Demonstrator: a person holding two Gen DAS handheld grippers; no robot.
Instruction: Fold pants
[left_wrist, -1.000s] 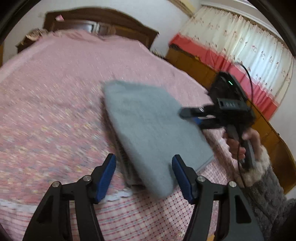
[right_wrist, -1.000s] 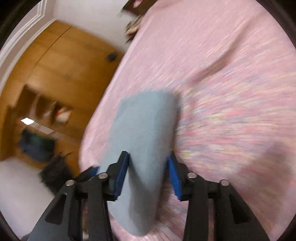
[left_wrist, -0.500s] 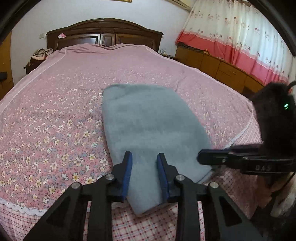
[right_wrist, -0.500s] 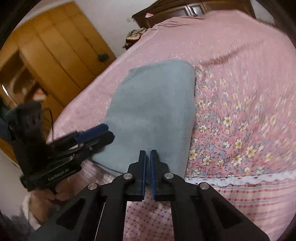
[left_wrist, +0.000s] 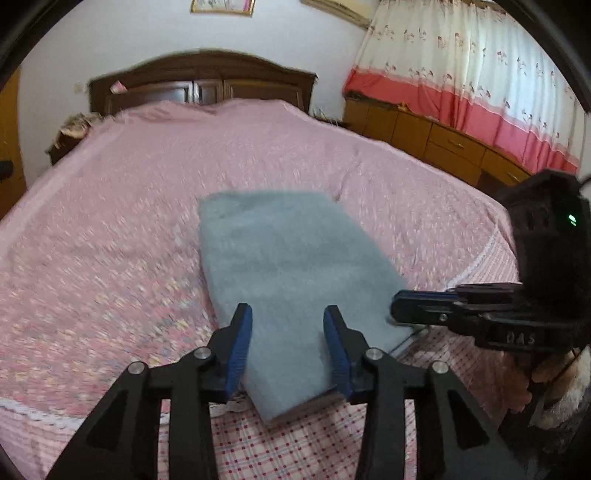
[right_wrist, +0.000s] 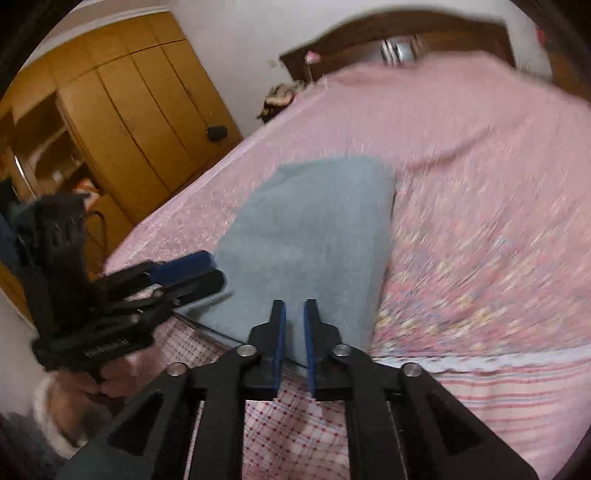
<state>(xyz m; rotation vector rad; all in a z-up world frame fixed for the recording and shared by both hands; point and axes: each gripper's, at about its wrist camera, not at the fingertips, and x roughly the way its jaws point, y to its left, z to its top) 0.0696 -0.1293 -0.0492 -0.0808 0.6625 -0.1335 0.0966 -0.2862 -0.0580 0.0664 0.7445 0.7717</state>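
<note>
I see the bed (left_wrist: 110, 206) filling most of both views, spread with a pink floral cover, a dark wooden headboard (left_wrist: 201, 79) at the far end, a red and cream curtain (left_wrist: 461, 85) to one side and an orange-brown wardrobe (right_wrist: 122, 110) to the other. On the near part of the bed lie the grey-blue pants (left_wrist: 291, 273), already folded into a thick flat oblong; the long axis runs away from me toward the headboard, and the near short end overhangs the checked edge of the bedding just ahead of both tools. My left tool (left_wrist: 288, 345) is about half open, its blue pads straddling the near end of the bundle with nothing clamped between them. My right tool (right_wrist: 294, 334) is nearly closed, a narrow gap between the pads, and I judge it empty; it sits at the near right corner of the pants. Neither is clearly nearer; the left is better centred on the short end. No containers are in sight. The fold looks essentially finished to me, so any coming move is only a tidy or a withdrawal.
</note>
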